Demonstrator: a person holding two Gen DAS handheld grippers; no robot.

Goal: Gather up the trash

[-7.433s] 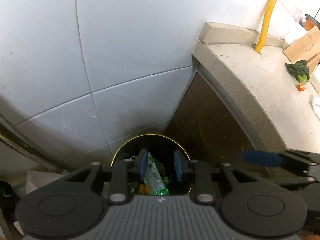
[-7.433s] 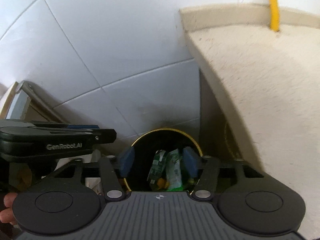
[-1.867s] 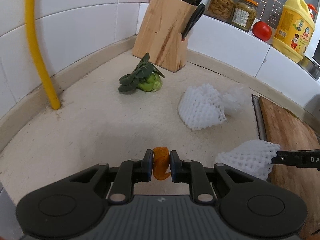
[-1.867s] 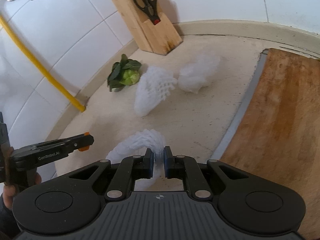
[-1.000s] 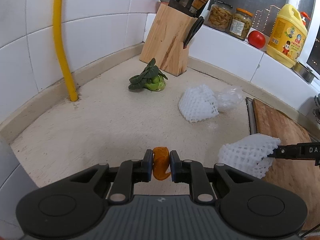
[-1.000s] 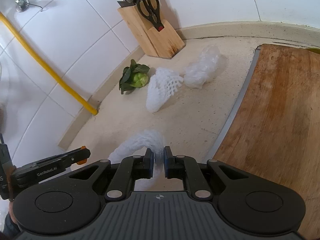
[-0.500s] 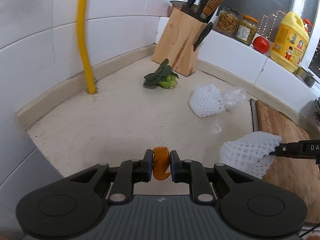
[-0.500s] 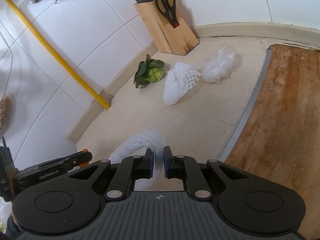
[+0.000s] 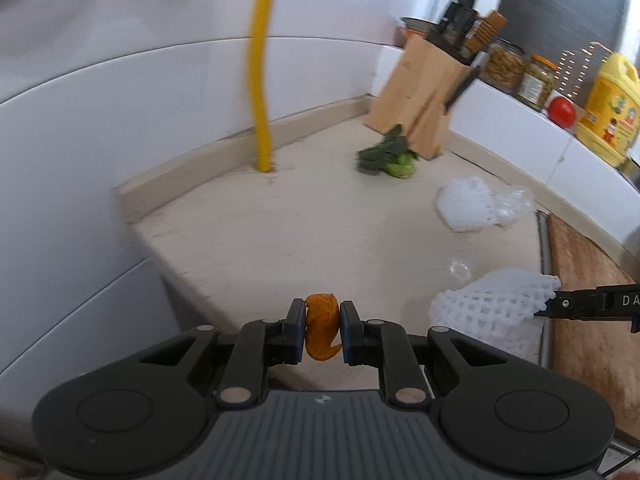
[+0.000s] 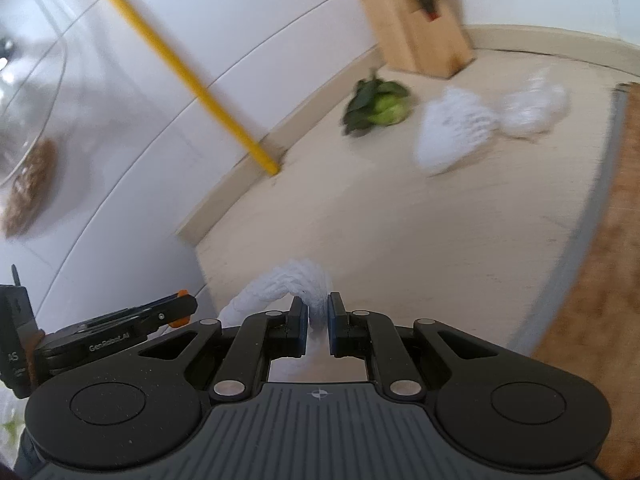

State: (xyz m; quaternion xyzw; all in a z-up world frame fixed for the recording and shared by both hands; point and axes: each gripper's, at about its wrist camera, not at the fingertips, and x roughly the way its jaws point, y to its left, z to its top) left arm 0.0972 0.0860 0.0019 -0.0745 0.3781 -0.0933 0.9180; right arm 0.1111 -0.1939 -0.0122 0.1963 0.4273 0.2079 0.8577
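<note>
Both grippers have drawn back toward the left end of the table (image 9: 280,240) since a second ago, so its corner edge and the white tiled wall below it now show, and the yellow pipe (image 9: 260,80) has slid toward the middle of the left wrist view. Each load is unchanged in its grip.

Left to right in the left wrist view: the yellow pipe stands at the table's back edge; the left gripper (image 9: 320,330) has its jaws closed on a curled orange peel (image 9: 320,328), held above the table's near corner. Farther back a green leafy vegetable (image 9: 388,160) lies just beside the wooden knife block (image 9: 416,100). A white foam net (image 9: 464,208) lies on the table touching a crumpled clear plastic bag (image 9: 516,204). At the right, the right gripper (image 10: 318,320) has its jaws clamped on a second white foam net (image 9: 492,308), which hangs over the table beside the wooden cutting board (image 9: 588,300).
</note>
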